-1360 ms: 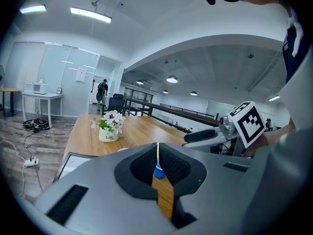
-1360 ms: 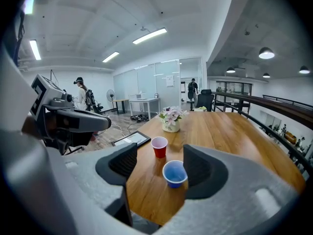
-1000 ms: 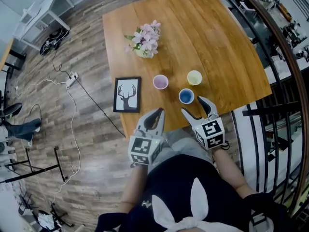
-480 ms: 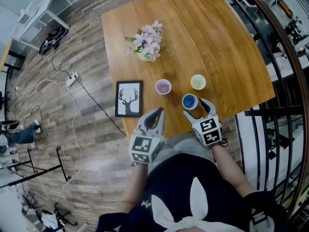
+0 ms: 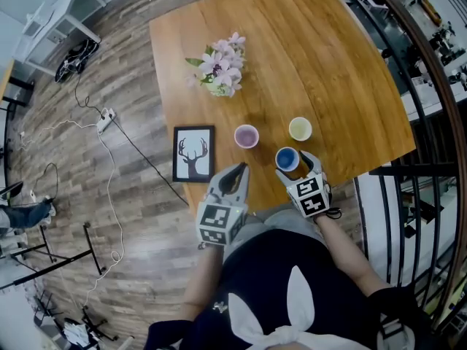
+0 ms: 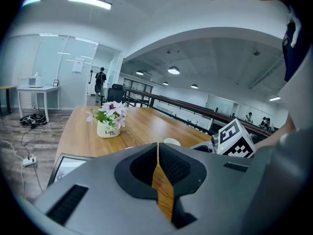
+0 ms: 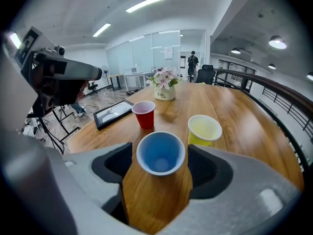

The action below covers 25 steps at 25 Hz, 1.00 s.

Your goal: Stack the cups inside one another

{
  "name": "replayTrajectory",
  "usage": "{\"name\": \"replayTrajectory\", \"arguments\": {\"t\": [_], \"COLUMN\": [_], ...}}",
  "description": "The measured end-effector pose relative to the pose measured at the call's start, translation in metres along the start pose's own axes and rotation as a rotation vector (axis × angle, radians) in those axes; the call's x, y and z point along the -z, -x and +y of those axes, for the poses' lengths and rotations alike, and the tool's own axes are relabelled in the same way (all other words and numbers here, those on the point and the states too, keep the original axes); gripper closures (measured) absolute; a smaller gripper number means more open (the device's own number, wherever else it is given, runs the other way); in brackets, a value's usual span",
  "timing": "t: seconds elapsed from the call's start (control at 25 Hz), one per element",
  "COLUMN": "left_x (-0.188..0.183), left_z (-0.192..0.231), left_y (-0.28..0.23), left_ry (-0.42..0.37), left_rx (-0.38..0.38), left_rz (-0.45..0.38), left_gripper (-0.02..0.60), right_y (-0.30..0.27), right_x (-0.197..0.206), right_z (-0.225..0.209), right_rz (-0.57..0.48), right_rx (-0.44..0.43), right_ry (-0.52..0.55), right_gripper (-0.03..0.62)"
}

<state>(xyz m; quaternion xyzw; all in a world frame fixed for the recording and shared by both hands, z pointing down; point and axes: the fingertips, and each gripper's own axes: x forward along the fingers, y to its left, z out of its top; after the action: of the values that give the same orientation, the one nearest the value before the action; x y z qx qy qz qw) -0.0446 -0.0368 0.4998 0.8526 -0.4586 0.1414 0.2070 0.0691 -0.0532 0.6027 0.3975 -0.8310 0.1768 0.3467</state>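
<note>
Right jaws opening around tapered cup point(image 7: 160, 154).

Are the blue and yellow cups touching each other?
Apart. The head view shows a strip of bare table between the blue cup and the yellow cup.

Wooden table point(image 5: 328, 64) stood on a plank floor point(image 5: 95, 195). A white pot of pink flowers point(image 5: 219, 68) sat on the table's far left part. A black-framed deer picture point(image 5: 193, 154) lay flat by the near left edge. A power strip point(image 5: 106, 115) with trailing cables lay on the floor. A white desk point(image 5: 58, 20) stood at far left, and a dark railing point(image 5: 430, 108) ran along the right.
</note>
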Motion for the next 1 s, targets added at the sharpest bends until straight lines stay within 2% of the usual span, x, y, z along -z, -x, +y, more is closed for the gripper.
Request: {"name": "replayTrajectory", "arguments": {"t": [0.36,0.68,1.0], "left_x": [-0.005,0.000,0.002], "left_z": [0.003,0.008,0.009], "left_y": [-0.007,-0.002,0.002], "left_ry": [-0.003,0.008,0.009], "left_rx": [0.016,0.011,0.004], "left_rz": [0.009,0.020,0.019], "left_gripper": [0.554,0.554,0.554], "right_y": [-0.009,-0.008,0.004], "right_x": [0.003,0.003,-0.017], "right_z": [0.001,0.004,-0.002], "right_rz": [0.022,0.038,0.004], "right_rx": [-0.001,0.003,0.005], "right_ry": [-0.019,0.019,0.021], "right_gripper": [0.241,0.265,0.266]}}
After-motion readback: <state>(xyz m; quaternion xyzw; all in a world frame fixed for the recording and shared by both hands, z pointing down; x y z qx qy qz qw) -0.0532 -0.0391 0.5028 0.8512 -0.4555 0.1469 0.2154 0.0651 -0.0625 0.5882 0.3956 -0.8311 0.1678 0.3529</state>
